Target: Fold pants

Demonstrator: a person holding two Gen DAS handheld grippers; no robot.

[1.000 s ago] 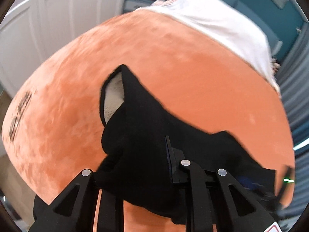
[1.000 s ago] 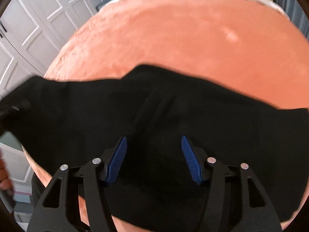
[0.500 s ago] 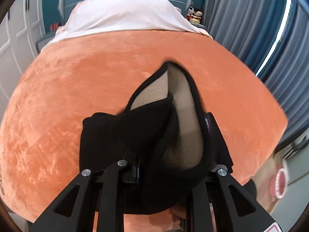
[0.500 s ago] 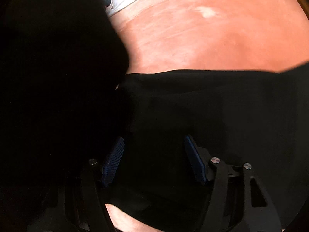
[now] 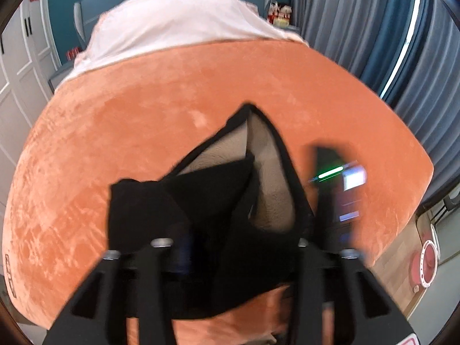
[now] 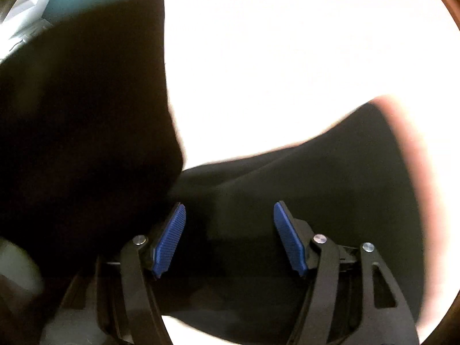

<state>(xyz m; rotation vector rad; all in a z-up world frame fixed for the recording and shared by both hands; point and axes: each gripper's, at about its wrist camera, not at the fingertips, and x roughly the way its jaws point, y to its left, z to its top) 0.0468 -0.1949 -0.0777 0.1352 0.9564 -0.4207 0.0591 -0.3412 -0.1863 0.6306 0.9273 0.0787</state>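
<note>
Black pants (image 5: 201,201) with a beige fleece lining (image 5: 267,184) lie bunched on the orange bed cover (image 5: 143,115). My left gripper (image 5: 230,247) is mostly buried in the fabric, its fingers far apart; the frame is blurred and I cannot see whether it holds the cloth. The other gripper's body (image 5: 339,189) with a green light shows to its right. In the right wrist view the pants (image 6: 287,201) lie under my right gripper (image 6: 228,235), whose blue pads (image 6: 169,241) stand wide apart. A raised black fold (image 6: 86,115) fills the left of that view.
A white sheet (image 5: 178,23) covers the head of the bed. Grey-blue curtains (image 5: 373,28) hang on the right, white wardrobe doors (image 5: 17,72) on the left. A pink round object (image 5: 428,264) stands on the floor at the right. The right wrist view is overexposed.
The left gripper has swung from the left over the pants, carrying a fold across so the lining shows. Its fingers now look wider apart. The right gripper stayed open over the fabric.
</note>
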